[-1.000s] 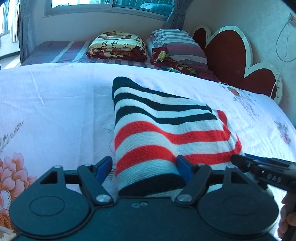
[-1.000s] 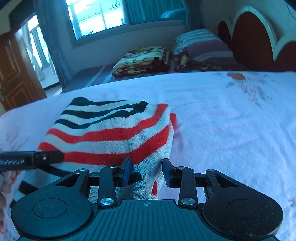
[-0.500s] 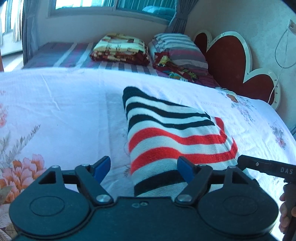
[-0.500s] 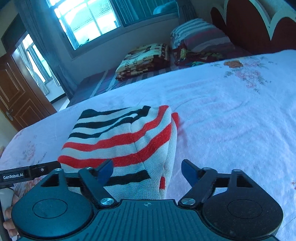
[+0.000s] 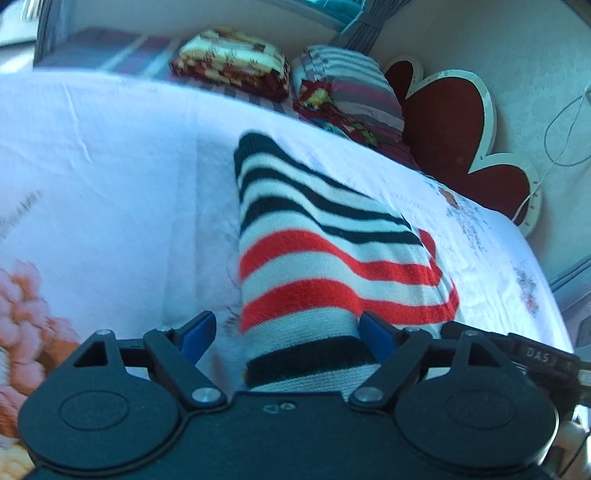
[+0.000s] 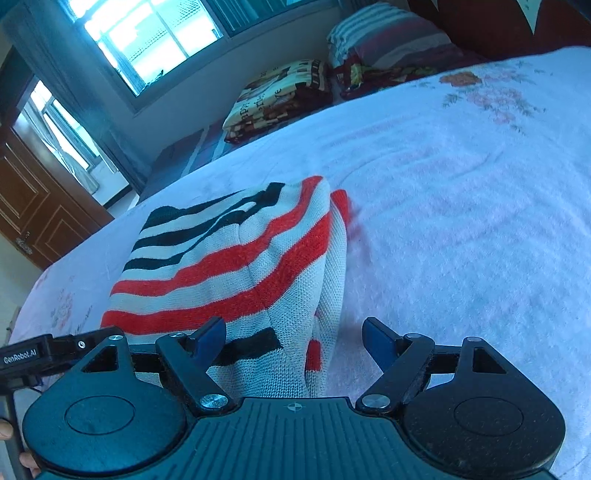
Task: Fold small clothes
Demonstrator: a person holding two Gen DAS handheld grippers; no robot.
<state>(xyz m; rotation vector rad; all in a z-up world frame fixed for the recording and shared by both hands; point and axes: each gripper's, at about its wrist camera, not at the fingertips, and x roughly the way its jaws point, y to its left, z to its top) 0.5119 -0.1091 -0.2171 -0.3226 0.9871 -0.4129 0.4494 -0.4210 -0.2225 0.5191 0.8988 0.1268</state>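
Observation:
A folded knit garment with red, black and white stripes lies on the white floral bedsheet. It also shows in the right wrist view. My left gripper is open, its blue pads on either side of the garment's near left corner, holding nothing. My right gripper is open over the garment's near right edge, holding nothing. The right gripper's body shows at the right of the left wrist view; the left gripper's body shows at the left of the right wrist view.
Folded blankets and striped pillows lie at the far end of the bed. A red heart-shaped headboard stands on the right. A wooden door and a window are on the left.
The right gripper opened from shut on the garment's edge a second ago. Both grippers have drawn back and tilted a little; the garment stays folded on the bed.

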